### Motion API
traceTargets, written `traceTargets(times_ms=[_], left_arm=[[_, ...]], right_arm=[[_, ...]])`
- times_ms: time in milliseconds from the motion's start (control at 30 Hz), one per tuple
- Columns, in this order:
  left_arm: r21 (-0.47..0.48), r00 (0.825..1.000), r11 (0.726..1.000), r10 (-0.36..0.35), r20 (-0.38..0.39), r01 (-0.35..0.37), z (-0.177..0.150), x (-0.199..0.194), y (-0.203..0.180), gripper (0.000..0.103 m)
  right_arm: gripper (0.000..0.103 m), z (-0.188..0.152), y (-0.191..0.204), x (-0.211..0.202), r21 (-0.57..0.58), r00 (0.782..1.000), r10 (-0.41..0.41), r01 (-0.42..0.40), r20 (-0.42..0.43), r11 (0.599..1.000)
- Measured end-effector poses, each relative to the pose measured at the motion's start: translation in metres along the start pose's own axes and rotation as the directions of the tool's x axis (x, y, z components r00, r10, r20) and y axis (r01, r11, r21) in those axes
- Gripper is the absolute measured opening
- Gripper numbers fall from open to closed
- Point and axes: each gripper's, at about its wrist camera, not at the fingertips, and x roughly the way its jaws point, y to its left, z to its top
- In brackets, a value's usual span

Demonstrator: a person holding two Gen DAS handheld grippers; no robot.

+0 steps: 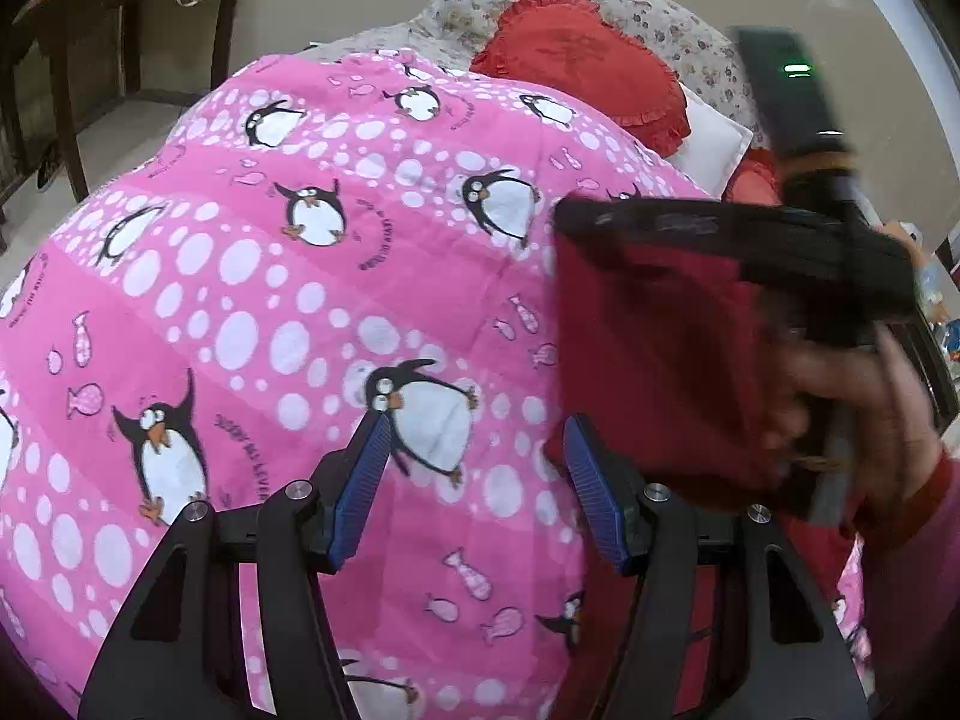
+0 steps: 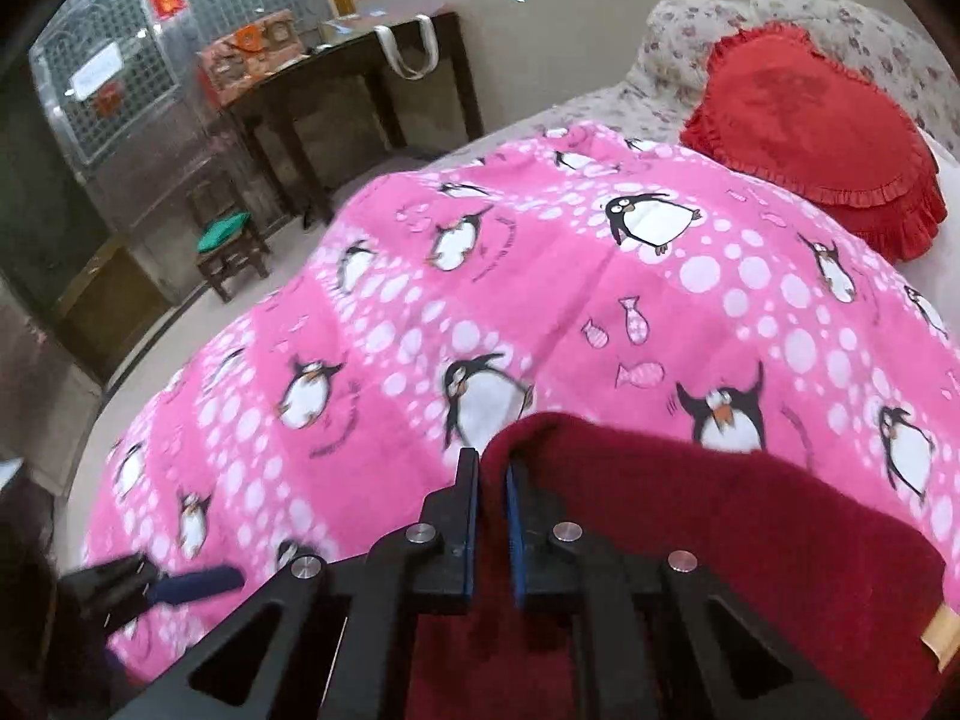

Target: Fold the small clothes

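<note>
Fabric first: the dark red garment (image 2: 720, 540) is pinched in my right gripper (image 2: 493, 516), whose 2 blue-padded fingers (image 2: 515, 534) sit nearly together with a fold of the cloth between them. From that grip the garment spreads to the right and toward me, over the near right part of the pink penguin quilt (image 2: 540, 276). A tan label shows at its right edge.

On the left wrist view, my left gripper (image 1: 474, 474) hangs with its fingers (image 1: 366, 480) spread wide apart and nothing between them, above the quilt (image 1: 270, 300). The same red garment (image 1: 648, 360) hangs lifted just right of it, close to the right finger; whether it touches I cannot tell. A black band runs along its top edge, blurred, and the person's hand (image 1: 864, 414) is behind it.

Farther off, a red heart-shaped cushion (image 2: 810, 132) lies on floral bedding (image 2: 690, 36). A dark wooden table (image 2: 360, 78) stands at the far left.
</note>
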Motion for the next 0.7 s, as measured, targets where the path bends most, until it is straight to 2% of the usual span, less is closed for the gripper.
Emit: traceTargets(times_ms=[67, 133, 167, 200, 267, 333, 367, 433, 500, 567, 600, 667, 700], left_arm=[[0.017, 1.000, 1.000, -0.006, 0.004, 0.006, 0.001, 0.000, -0.007, 0.060], [0.043, 1.000, 0.999, -0.008, 0.011, 0.007, 0.001, -0.001, -0.014, 0.060], [0.054, 1.000, 0.998, -0.010, 0.015, 0.009, 0.002, -0.002, -0.017, 0.060], [0.064, 1.000, 0.998, -0.013, 0.017, 0.012, 0.002, -0.003, -0.021, 0.060], [0.083, 0.999, 0.996, -0.025, 0.026, 0.023, 0.005, -0.004, -0.028, 0.060], [0.107, 0.999, 0.994, -0.026, 0.026, 0.023, 0.007, -0.001, -0.036, 0.060], [0.117, 0.999, 0.993, -0.029, 0.023, 0.026, 0.008, 0.001, -0.040, 0.060], [0.130, 0.999, 0.991, -0.028, 0.019, 0.025, 0.010, 0.008, -0.046, 0.060], [0.136, 1.000, 0.991, -0.013, -0.002, 0.013, 0.010, 0.019, -0.052, 0.060], [0.138, 1.000, 0.990, -0.008, -0.010, 0.010, 0.009, 0.027, -0.057, 0.060], [0.142, 1.000, 0.990, 0.002, -0.012, 0.000, 0.008, 0.031, -0.060, 0.060], [0.148, 1.000, 0.989, 0.014, -0.017, -0.011, 0.007, 0.037, -0.064, 0.060], [0.150, 0.999, 0.988, 0.022, -0.025, -0.017, 0.006, 0.040, -0.066, 0.061]], right_arm=[[0.008, -0.005, -0.007, 0.008, 0.042, 1.000, 0.009, -0.008, -0.024, 0.999], [0.017, -0.013, -0.018, -0.007, 0.110, 0.998, 0.063, -0.061, -0.011, 0.992], [0.035, -0.019, -0.021, -0.019, 0.132, 0.997, 0.076, -0.077, 0.008, 0.988], [0.047, -0.030, -0.025, -0.041, 0.145, 0.996, 0.077, -0.083, 0.042, 0.986], [0.047, -0.054, -0.033, -0.080, 0.147, 0.994, 0.037, -0.052, 0.099, 0.988], [0.047, -0.085, -0.049, -0.121, 0.155, 0.987, -0.084, 0.063, 0.138, 0.986], [0.047, -0.106, -0.063, -0.142, 0.178, 0.971, -0.189, 0.162, 0.144, 0.971], [0.048, -0.134, -0.085, -0.166, 0.221, 0.932, -0.338, 0.306, 0.127, 0.926], [0.048, -0.161, -0.112, -0.184, 0.266, 0.892, -0.444, 0.410, 0.084, 0.873], [0.048, -0.179, -0.132, -0.188, 0.309, 0.869, -0.494, 0.463, 0.025, 0.831], [0.048, -0.188, -0.143, -0.189, 0.341, 0.868, -0.496, 0.464, 0.009, 0.818], [0.048, -0.197, -0.158, -0.189, 0.386, 0.873, -0.488, 0.447, 0.010, 0.807], [0.046, -0.200, -0.164, -0.187, 0.413, 0.889, -0.458, 0.409, 0.022, 0.814]])
